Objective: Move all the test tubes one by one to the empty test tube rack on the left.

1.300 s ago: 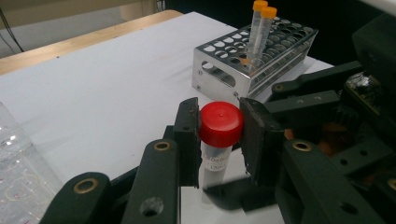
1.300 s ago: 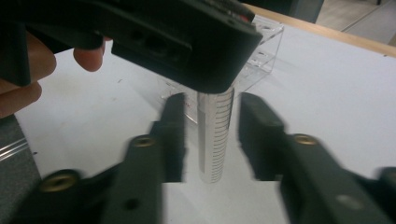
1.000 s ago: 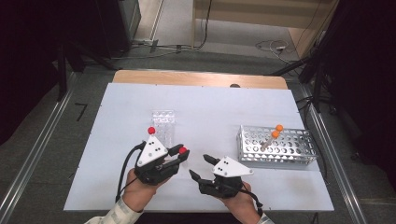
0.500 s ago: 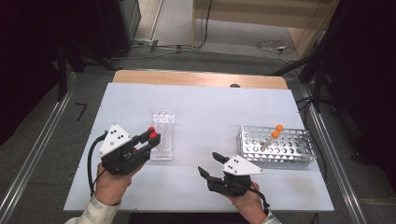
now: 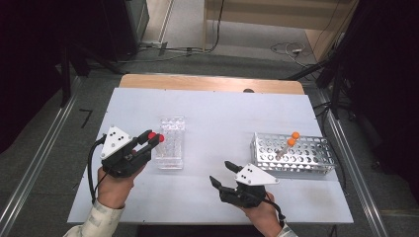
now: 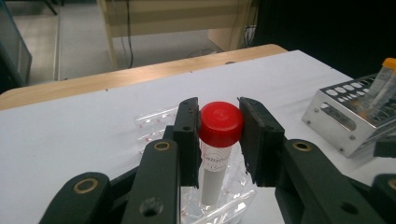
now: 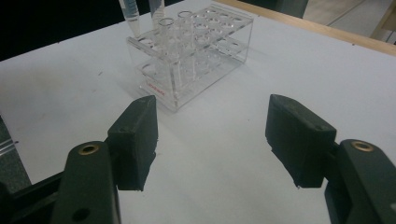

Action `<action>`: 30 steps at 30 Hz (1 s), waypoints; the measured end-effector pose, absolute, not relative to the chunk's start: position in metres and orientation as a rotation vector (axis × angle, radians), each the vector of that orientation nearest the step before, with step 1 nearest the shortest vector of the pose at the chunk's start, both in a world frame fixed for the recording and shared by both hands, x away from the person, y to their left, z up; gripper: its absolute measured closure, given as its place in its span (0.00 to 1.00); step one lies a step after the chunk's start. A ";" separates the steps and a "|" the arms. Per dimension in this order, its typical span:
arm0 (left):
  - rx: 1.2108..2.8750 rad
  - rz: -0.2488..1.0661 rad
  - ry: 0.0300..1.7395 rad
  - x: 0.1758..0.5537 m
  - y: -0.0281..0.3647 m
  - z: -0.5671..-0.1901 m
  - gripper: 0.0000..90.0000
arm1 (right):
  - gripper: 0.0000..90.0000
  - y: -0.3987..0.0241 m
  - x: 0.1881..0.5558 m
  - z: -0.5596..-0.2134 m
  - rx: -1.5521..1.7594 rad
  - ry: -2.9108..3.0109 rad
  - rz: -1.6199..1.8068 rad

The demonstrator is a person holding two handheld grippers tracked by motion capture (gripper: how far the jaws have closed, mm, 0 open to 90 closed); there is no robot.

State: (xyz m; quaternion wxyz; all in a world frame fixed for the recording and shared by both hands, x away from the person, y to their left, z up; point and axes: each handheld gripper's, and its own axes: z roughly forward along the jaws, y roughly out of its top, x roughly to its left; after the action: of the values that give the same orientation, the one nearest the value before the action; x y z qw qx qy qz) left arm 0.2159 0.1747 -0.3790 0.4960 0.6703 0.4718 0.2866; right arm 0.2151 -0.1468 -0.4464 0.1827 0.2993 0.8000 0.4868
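Observation:
My left gripper (image 5: 154, 138) is shut on a tube with a red cap (image 6: 220, 123), held upright by the cap end. The tube's lower part hangs over the near end of the clear plastic rack (image 5: 171, 143). In the right gripper view, two tube tips (image 7: 130, 16) show above the clear rack (image 7: 191, 51); I cannot tell whether both are held. My right gripper (image 5: 223, 174) is open above bare table near the front edge, with nothing between its jaws (image 7: 212, 135).
A metal rack (image 5: 291, 155) stands at the right with two orange-capped tubes (image 5: 291, 139) leaning in it, and it shows in the left gripper view (image 6: 345, 116) too. The white table (image 5: 222, 113) has a wooden strip along its far edge.
My left gripper, still holding the red-capped tube, has moved left from beside the right gripper to the clear rack's left side. The right gripper has stayed put.

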 end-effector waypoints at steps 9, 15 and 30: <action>1.638 0.741 1.154 0.221 0.171 -0.392 0.77 | 0.37 -0.147 0.215 -0.446 0.842 2.255 1.373; 1.668 0.753 1.169 0.224 0.167 -0.402 0.77 | 0.37 -0.147 0.215 -0.446 0.839 2.256 1.371; 1.736 0.743 1.197 0.230 0.162 -0.418 0.73 | 0.38 -0.147 0.215 -0.447 0.836 2.262 1.365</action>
State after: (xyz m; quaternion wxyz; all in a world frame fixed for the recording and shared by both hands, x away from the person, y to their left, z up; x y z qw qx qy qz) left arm 0.2302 0.1616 -0.4181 0.4376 0.6983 0.4812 0.2988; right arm 0.2154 -0.1473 -0.4472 0.1843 0.2966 0.8024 0.4840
